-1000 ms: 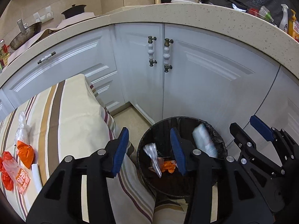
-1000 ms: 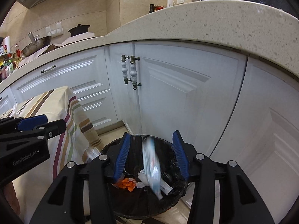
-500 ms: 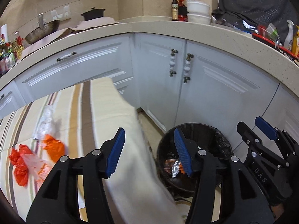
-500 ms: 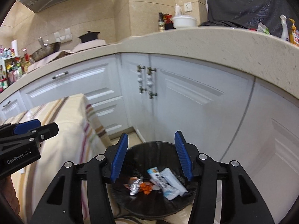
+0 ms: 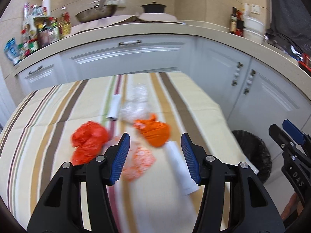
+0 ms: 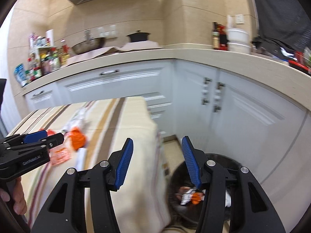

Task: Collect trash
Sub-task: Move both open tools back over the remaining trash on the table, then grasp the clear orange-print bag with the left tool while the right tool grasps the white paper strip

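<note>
Trash lies on the striped tablecloth [image 5: 48,120]: a red crumpled bag [image 5: 88,141], an orange wrapper [image 5: 155,131], a printed orange-white packet [image 5: 140,163], a white roll [image 5: 181,169], clear plastic [image 5: 136,106] and a small white tube [image 5: 114,106]. My left gripper [image 5: 154,156] is open and empty, just above the packet and the white roll. The black bin [image 5: 254,155] stands on the floor right of the table; in the right wrist view [image 6: 223,161] it holds wrappers [image 6: 191,195]. My right gripper [image 6: 157,162] is open and empty, over the table's edge beside the bin.
White cabinets [image 5: 223,68] wrap around behind the table and bin. The beige counter [image 5: 136,29] carries a wok, a black pot, bottles and a white bucket. The right gripper shows at the right edge of the left wrist view [image 5: 287,136].
A wrapper fell from the right gripper into the bin. Both grippers then swung left, away from the bin, the left one now over the trash on the table.
</note>
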A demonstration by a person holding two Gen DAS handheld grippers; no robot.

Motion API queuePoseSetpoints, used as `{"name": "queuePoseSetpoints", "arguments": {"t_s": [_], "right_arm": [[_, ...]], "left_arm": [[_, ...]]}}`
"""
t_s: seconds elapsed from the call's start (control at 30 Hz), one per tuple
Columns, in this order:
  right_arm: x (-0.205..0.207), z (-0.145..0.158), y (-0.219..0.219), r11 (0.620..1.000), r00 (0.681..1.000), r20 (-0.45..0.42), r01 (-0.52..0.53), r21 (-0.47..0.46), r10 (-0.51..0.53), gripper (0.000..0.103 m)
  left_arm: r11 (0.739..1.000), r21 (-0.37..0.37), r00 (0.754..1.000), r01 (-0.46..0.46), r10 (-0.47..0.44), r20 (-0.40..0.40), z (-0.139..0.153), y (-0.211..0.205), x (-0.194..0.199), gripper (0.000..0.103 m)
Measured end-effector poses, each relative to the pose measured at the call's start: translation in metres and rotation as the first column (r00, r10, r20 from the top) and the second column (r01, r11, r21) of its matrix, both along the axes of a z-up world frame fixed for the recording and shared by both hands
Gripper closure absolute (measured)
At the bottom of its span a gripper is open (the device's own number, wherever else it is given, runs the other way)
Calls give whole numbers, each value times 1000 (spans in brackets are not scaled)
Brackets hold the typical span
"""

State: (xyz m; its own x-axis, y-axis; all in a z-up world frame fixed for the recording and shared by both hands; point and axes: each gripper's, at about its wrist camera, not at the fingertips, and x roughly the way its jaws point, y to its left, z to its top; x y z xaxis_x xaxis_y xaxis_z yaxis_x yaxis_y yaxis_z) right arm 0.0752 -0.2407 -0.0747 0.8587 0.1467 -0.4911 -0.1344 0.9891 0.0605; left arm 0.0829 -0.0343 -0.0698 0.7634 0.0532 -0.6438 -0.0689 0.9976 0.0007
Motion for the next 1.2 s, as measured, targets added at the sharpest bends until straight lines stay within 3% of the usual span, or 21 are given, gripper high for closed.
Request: {"name": "queuePoseSetpoints", "arguments": {"t_s": [0.53,0.93,1.2], "right_arm": [[0,-19,99,972,967,-120,-231,-51,224,51],[16,-45,123,956,925,-301,-275,-106,232,52],[15,-49,122,952,904,-339,-298,-68,259,69]], "left_arm": [[981,-27,980,-193,192,-50,-20,113,-40,50],[971,-72,971,-230,224,-85,-33,143,-49,50],[975,-83,976,-205,197,-94,-36,136,-47,50]]}}
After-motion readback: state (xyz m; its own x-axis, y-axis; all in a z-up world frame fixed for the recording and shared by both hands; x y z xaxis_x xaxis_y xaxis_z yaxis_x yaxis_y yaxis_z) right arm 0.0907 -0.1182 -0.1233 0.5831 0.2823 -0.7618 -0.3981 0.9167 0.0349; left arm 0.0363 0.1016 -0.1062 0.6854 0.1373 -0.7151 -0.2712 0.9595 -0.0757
